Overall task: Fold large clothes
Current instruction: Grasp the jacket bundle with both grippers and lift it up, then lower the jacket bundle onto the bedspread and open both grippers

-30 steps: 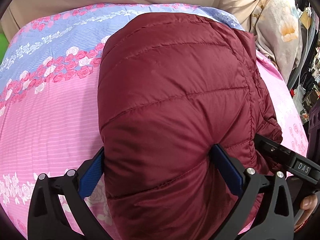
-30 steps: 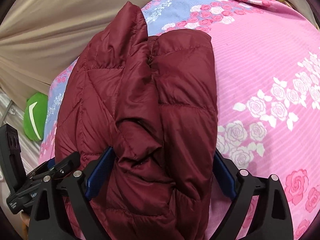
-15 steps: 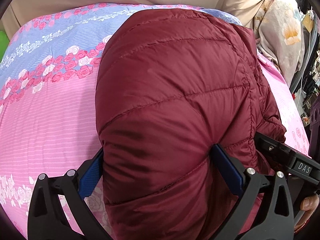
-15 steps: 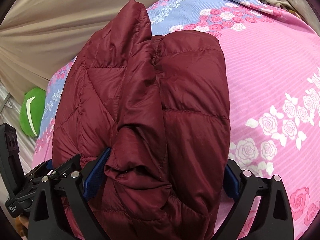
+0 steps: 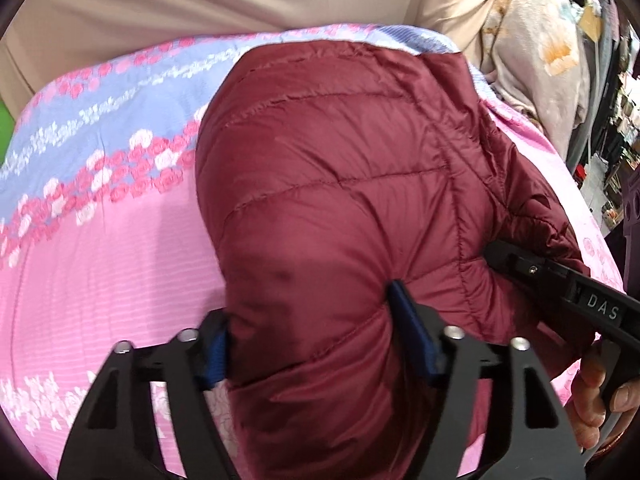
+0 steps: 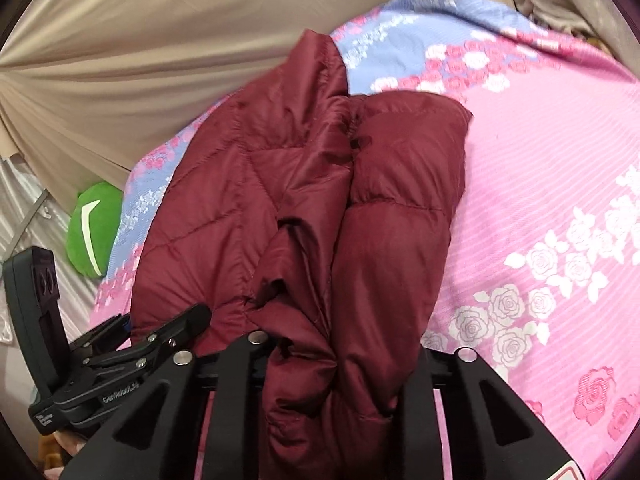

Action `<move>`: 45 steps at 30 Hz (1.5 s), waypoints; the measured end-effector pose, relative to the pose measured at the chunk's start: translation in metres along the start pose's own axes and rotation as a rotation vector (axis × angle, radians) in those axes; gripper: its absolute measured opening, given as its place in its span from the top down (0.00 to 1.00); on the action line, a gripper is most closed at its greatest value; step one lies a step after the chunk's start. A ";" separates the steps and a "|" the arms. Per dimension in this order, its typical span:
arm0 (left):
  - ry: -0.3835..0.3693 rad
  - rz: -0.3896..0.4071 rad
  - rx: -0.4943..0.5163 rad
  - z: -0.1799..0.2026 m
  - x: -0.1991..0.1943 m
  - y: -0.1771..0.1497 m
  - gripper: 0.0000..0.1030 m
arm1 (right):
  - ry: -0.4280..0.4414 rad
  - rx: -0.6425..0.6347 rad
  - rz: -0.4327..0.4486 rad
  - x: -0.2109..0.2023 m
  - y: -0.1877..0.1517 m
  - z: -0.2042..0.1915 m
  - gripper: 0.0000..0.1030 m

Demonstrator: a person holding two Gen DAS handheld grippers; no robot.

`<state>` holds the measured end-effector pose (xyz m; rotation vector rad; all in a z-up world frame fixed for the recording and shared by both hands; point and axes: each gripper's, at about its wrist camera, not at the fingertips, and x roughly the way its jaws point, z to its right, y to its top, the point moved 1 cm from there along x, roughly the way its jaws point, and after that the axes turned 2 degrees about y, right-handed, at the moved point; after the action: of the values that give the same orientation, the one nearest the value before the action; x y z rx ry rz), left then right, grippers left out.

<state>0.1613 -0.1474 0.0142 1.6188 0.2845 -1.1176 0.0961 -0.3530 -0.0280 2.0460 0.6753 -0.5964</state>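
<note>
The maroon quilted down jacket (image 5: pixel 340 184) fills the middle of both views, lying lengthwise up the frame on a bedspread (image 5: pixel 100 240). Each claw has taken the near hem at the bottom of its frame, seemingly so the two can raise that edge together and carry it toward the far end for the next fold. The left gripper (image 5: pixel 316 344) is closing, its blue pads already denting a thick bulge of padding between them. The right gripper (image 6: pixel 340 360) is also closing and has the bunched hem squeezed narrow between its fingers.

The bedspread is pink with white and red roses, turning lilac-blue toward the top. Beige curtain cloth (image 6: pixel 140 60) hangs behind; a green cushion (image 6: pixel 94 232) sits at centre left of the right view, and a pale floral garment (image 5: pixel 532 52) hangs upper right in the left view
</note>
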 end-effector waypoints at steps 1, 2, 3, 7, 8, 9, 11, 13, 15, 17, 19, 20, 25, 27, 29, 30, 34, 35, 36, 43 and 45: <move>-0.006 0.009 0.011 0.001 -0.005 0.001 0.50 | -0.004 -0.003 0.009 -0.003 0.000 -0.003 0.81; -0.016 0.023 0.028 0.004 -0.012 0.002 0.53 | -0.008 -0.007 0.020 -0.007 0.000 -0.007 0.82; -0.024 0.035 0.040 0.006 -0.017 0.003 0.59 | -0.010 -0.014 0.038 -0.013 -0.001 -0.011 0.83; -0.056 0.090 0.076 0.014 -0.042 0.008 0.66 | -0.016 -0.041 0.107 -0.039 -0.002 -0.023 0.84; -0.061 0.099 0.081 0.015 -0.046 0.009 0.66 | -0.019 -0.047 0.121 -0.046 -0.002 -0.026 0.84; -0.071 0.116 0.087 0.016 -0.054 0.010 0.67 | -0.020 -0.050 0.141 -0.054 -0.003 -0.029 0.84; -0.080 0.140 0.095 0.017 -0.064 0.012 0.67 | -0.022 -0.064 0.175 -0.067 -0.003 -0.035 0.84; -0.086 0.179 0.112 0.020 -0.079 0.014 0.67 | -0.029 -0.082 0.223 -0.081 -0.005 -0.046 0.84; -0.089 0.231 0.132 0.023 -0.098 0.017 0.67 | -0.027 -0.099 0.271 -0.095 -0.005 -0.054 0.84; -0.094 0.278 0.148 0.024 -0.115 0.019 0.67 | -0.019 -0.112 0.314 -0.109 -0.005 -0.061 0.84; -0.097 0.322 0.161 0.022 -0.131 0.023 0.67 | -0.010 -0.137 0.367 -0.125 -0.003 -0.073 0.84; -0.098 0.359 0.169 0.020 -0.143 0.025 0.67 | -0.004 -0.155 0.399 -0.134 -0.002 -0.081 0.84; -0.090 0.524 0.192 0.009 -0.197 0.036 0.67 | 0.021 -0.242 0.532 -0.170 0.008 -0.122 0.84; -0.075 0.600 0.201 0.001 -0.219 0.038 0.67 | 0.040 -0.292 0.589 -0.185 0.013 -0.143 0.84; -0.057 0.670 0.203 -0.010 -0.237 0.041 0.67 | 0.068 -0.325 0.630 -0.194 0.018 -0.160 0.84; -0.042 0.715 0.201 -0.018 -0.247 0.043 0.67 | 0.082 -0.350 0.649 -0.198 0.023 -0.172 0.84; -0.007 0.796 0.169 -0.048 -0.265 0.049 0.66 | 0.155 -0.415 0.681 -0.196 0.042 -0.210 0.83; -0.005 0.807 0.159 -0.057 -0.267 0.051 0.65 | 0.170 -0.424 0.680 -0.191 0.047 -0.217 0.82; 0.001 0.814 0.147 -0.072 -0.265 0.055 0.65 | 0.193 -0.429 0.671 -0.184 0.055 -0.223 0.82; 0.038 0.706 0.082 -0.154 -0.200 0.081 0.62 | 0.277 -0.402 0.510 -0.068 0.095 -0.256 0.80; 0.060 0.636 0.048 -0.177 -0.158 0.083 0.61 | 0.287 -0.377 0.426 -0.019 0.099 -0.250 0.77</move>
<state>0.2252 0.0290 0.1825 1.6210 -0.2157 -0.5909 0.1865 -0.1915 0.1678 1.8493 0.4478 0.0708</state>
